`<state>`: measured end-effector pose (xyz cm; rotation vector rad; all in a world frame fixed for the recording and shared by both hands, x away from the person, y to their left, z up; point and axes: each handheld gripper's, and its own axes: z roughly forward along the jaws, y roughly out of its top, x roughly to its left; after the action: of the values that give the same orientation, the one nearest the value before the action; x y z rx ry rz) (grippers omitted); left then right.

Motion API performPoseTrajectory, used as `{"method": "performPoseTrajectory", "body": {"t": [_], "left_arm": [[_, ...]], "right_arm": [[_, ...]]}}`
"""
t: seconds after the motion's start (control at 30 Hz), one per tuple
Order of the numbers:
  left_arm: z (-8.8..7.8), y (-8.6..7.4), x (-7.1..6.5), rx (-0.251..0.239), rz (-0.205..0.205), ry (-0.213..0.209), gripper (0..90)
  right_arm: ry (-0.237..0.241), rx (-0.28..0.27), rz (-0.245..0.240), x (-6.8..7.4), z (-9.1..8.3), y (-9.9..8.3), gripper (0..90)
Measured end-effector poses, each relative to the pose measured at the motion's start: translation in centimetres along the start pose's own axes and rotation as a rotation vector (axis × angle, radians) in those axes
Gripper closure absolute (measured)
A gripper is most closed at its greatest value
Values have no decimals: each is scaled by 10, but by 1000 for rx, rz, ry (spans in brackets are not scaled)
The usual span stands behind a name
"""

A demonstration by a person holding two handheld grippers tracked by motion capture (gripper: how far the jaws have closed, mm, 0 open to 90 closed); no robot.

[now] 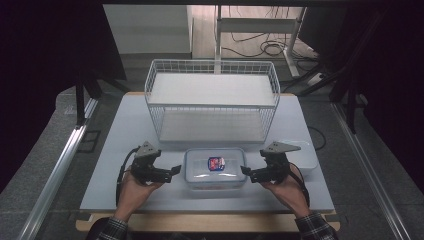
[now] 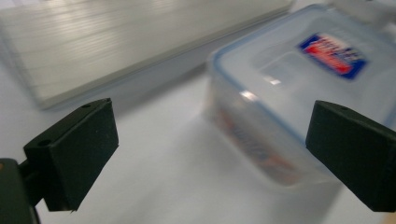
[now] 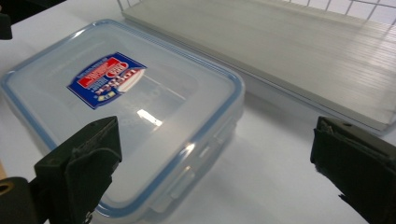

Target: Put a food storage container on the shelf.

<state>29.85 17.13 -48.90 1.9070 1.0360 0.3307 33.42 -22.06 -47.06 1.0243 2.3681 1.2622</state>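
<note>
A clear plastic food box (image 1: 215, 168) with a blue-rimmed lid and a blue and red label sits on the white table, in front of the wire rack. My left gripper (image 1: 173, 171) is just left of the box, jaws wide apart and pointing at its left side. In the left gripper view the box (image 2: 299, 93) lies ahead and to the right, with bare table between the jaws. My right gripper (image 1: 246, 172) is just right of the box, open. The right gripper view shows the box (image 3: 126, 107) at the left, its corner between the spread jaws, pads off it.
A white wire two-shelf rack (image 1: 212, 102) stands behind the box; its lower shelf board (image 3: 299, 51) is close ahead. A second clear lid or tray (image 1: 306, 156) lies at the right of the table. The table's front edge (image 1: 210, 210) is near the hands.
</note>
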Motion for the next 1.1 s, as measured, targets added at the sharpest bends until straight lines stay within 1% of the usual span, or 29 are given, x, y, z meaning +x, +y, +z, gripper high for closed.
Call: {"method": "performPoseTrajectory", "body": {"t": [0.03, 0.13, 0.17, 0.23, 0.4, 0.5, 0.53, 0.6, 0.63, 0.7, 0.73, 0.77, 0.8, 0.87, 0.93, 0.97, 1.0, 1.03, 1.07, 1.1], "left_arm": [[1, 1, -2, 1, 5, -1, 25], [4, 6, -8, 10, 22, -21, 27], [6, 8, -11, 12, 24, -37, 26], [9, 10, -14, 13, 28, -52, 26], [18, 16, -22, 18, 43, -81, 45], [24, 16, -25, 33, 48, -91, 48], [27, 15, -25, 48, 50, -98, 47], [32, 14, -25, 64, 41, -108, 45], [35, 12, -25, 78, 32, -114, 43], [38, 11, -24, 89, 20, -126, 39], [41, 10, -22, 104, 1, -147, 36], [42, 9, -21, 111, -12, -157, 33], [45, 7, -20, 123, -23, -167, 33], [48, 5, -17, 131, -56, -203, 23], [51, 3, -13, 135, -92, -242, 17], [55, 1, -9, 150, -123, -292, 18], [55, 1, -9, 150, -123, -292, 19], [58, -1, -9, 159, -140, -320, 19], [59, -2, -8, 164, -152, -325, 0], [59, -2, -8, 160, -162, -331, 0]], "right_arm": [[3, 5, 0, 1, 0, 1, 18], [9, 21, -1, 4, 2, 2, 24], [11, 27, -1, 5, 2, 2, 30], [18, 34, -4, 6, 3, 3, 42], [52, 50, 0, 7, 7, 5, 61], [66, 61, -5, 10, 11, 5, 61], [68, 64, -6, 10, 13, 5, 61], [82, 74, -5, 11, 17, 4, 56], [85, 80, -4, 11, 19, 4, 53], [94, 97, 0, 10, 22, 3, 46], [98, 104, 3, 10, 23, 2, 43], [105, 119, 9, 9, 25, 1, 31], [117, 124, 23, 9, 26, 1, 31], [149, 132, 53, 7, 29, 0, 30], [165, 138, 73, 5, 31, -1, 25], [178, 145, 92, 3, 32, -2, 24], [178, 145, 92, 3, 32, -2, 24], [195, 151, 107, 2, 33, -2, 24], [219, 160, 126, 0, 35, -3, 24], [233, 164, 142, 0, 36, -4, 15]]}}
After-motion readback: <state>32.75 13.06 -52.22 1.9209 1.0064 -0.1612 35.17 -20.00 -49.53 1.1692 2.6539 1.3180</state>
